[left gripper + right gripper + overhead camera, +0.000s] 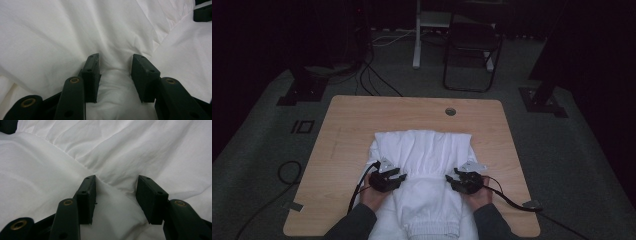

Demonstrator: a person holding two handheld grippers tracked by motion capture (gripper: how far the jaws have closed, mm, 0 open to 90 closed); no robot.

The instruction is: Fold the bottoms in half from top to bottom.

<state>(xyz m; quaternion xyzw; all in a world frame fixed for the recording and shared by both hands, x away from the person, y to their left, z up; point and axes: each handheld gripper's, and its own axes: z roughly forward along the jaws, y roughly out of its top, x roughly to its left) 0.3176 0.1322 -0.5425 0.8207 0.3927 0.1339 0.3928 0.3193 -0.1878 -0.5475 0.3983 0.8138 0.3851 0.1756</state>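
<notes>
Both grippers, left gripper (115,72) and right gripper (116,195), press half-open jaws into the white garment (424,150), cloth bunched between, not yet pinched; folding step, next close firmly.

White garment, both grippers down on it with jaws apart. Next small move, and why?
Probably close both sets of jaws. The left gripper and the right gripper each straddle a raised fold of the white garment, with gaps beside the pads, so neither grips it. In the high view they sit level with each other on opposite sides of the folded part, which suits a two-handed lift or fold.
</notes>
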